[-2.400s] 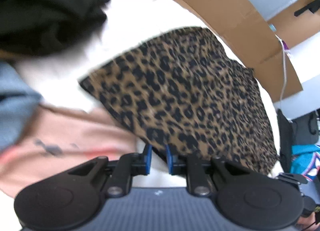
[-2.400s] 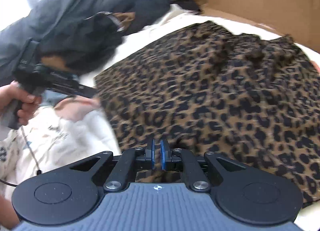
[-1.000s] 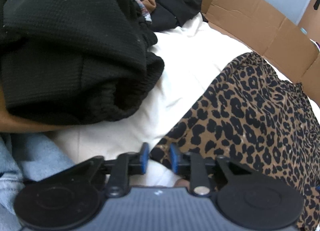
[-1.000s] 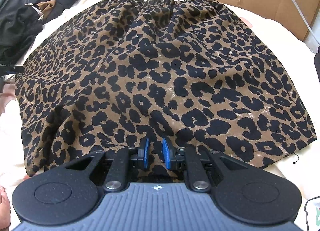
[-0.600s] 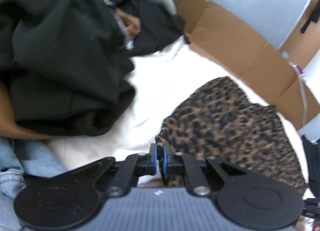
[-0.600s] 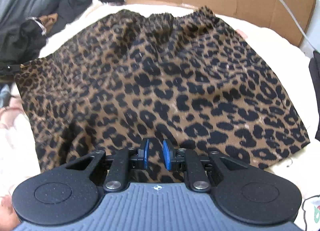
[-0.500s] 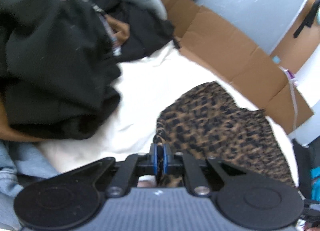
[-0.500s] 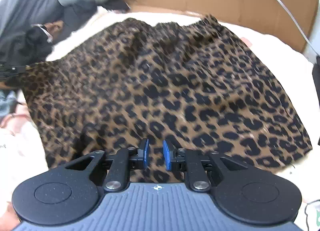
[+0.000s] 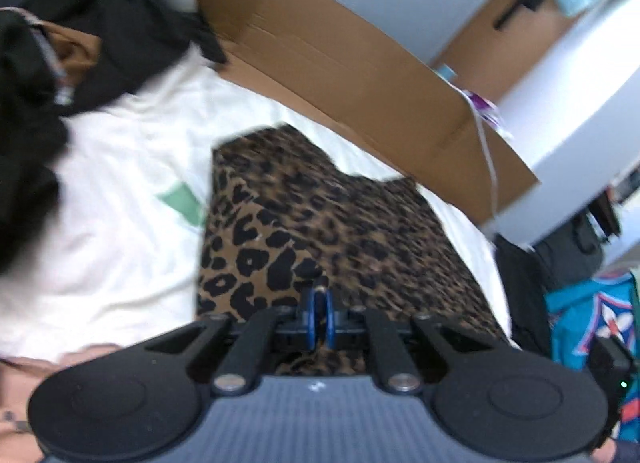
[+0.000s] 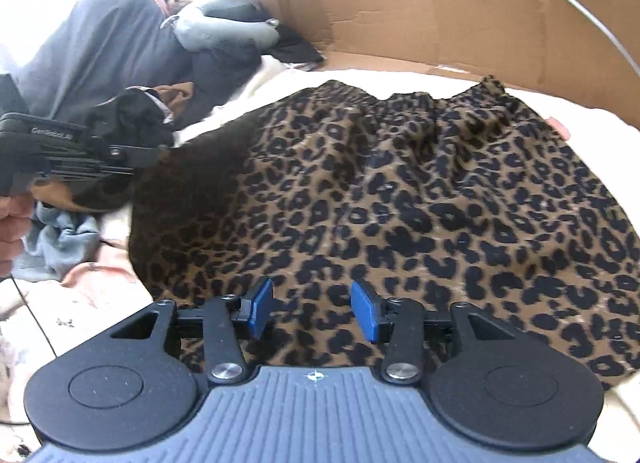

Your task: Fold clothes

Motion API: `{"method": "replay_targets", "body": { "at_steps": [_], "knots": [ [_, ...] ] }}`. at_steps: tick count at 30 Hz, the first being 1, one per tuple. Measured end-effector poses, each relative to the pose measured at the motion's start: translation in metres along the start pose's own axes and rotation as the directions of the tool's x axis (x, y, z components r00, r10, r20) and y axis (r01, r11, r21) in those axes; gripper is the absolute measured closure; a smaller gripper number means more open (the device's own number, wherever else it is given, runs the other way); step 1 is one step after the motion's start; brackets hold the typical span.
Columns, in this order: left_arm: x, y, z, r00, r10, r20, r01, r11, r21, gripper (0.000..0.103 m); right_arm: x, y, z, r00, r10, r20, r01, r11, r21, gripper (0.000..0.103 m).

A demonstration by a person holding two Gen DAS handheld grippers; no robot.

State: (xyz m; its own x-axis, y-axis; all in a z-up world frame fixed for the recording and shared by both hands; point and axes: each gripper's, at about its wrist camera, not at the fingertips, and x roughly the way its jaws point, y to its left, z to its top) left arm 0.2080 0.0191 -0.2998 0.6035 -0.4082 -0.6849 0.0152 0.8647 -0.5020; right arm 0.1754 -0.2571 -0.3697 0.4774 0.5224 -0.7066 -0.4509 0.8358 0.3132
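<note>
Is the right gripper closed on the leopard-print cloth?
No, the right gripper is open, its blue pads standing apart above the leopard-print cloth.

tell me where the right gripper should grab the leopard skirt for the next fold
Probably the near hem of the leopard skirt, just ahead of the open right gripper, coming in low from the near side. That edge lies flat and free on the white sheet, while the left gripper is shut on the left hem corner and lifts it, so a matching hem grip would let both sides fold together.
</note>
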Motion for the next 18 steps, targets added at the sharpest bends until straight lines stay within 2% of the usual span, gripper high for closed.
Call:
{"method": "replay_targets", "body": {
  "at_steps": [8,13,18],
  "knots": [
    [0.033,-0.03,-0.003,0.992,-0.09,-0.084,0.092,0.995,0.024,0.097,0.021,0.027,0.011,0.995,0.082,0.048,-0.083,0.997,0.003,0.052],
    [0.046,-0.043,-0.002,0.983,-0.133,-0.123,0.137,0.99,0.026,0.097,0.03,0.035,0.023,0.984,0.151,0.089,-0.155,0.987,0.041,0.052],
    [0.051,-0.05,-0.003,0.979,-0.159,-0.129,0.162,0.987,0.017,0.097,0.035,0.032,0.025,0.98,0.162,0.118,-0.174,0.98,0.096,0.052]
  ]
}}
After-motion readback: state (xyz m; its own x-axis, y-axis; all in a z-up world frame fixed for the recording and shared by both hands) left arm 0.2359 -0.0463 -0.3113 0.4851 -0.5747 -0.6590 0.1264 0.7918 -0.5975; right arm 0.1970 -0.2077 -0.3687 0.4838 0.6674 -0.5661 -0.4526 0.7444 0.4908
